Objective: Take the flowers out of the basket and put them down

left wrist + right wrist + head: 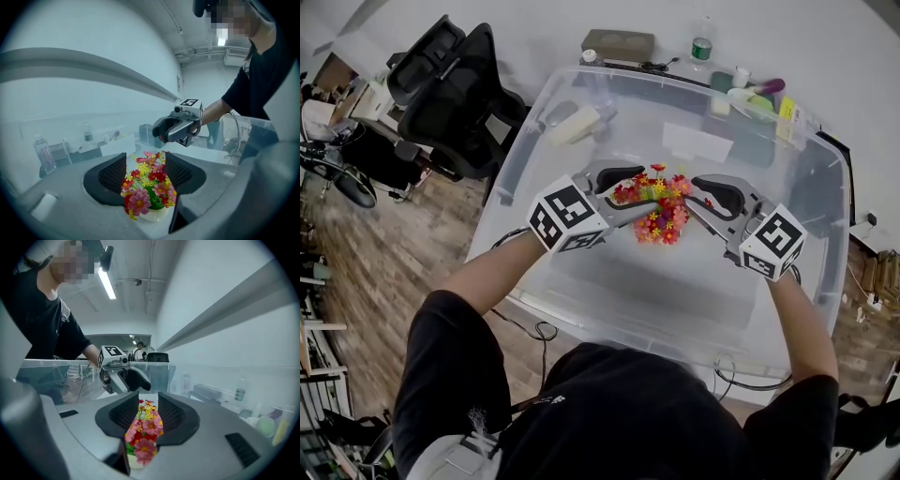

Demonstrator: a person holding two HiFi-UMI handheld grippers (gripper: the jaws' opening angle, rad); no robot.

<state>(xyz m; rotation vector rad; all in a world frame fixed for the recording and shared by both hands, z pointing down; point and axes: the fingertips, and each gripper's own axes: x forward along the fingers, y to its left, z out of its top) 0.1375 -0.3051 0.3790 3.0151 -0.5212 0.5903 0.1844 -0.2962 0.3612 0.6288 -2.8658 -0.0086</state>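
A small bunch of red, pink and yellow flowers [659, 208] in a white pot stands on the floor of a big clear plastic tub [831, 192]. My left gripper [629, 201] reaches it from the left and my right gripper [693, 198] from the right. In the left gripper view the flowers [147, 185] sit between the spread jaws of the left gripper [145, 171], and the pads stand off them. In the right gripper view the right gripper [149, 411] has a narrower gap, and the flowers [144, 432] fill it with petals brushing the pads.
The tub's tall walls ring both grippers. A black office chair [450, 94] stands to the left. Behind the tub lie a grey box [617, 44], a green-capped bottle [701, 47] and small items [750, 98]. Cables [544, 330] trail at the near side.
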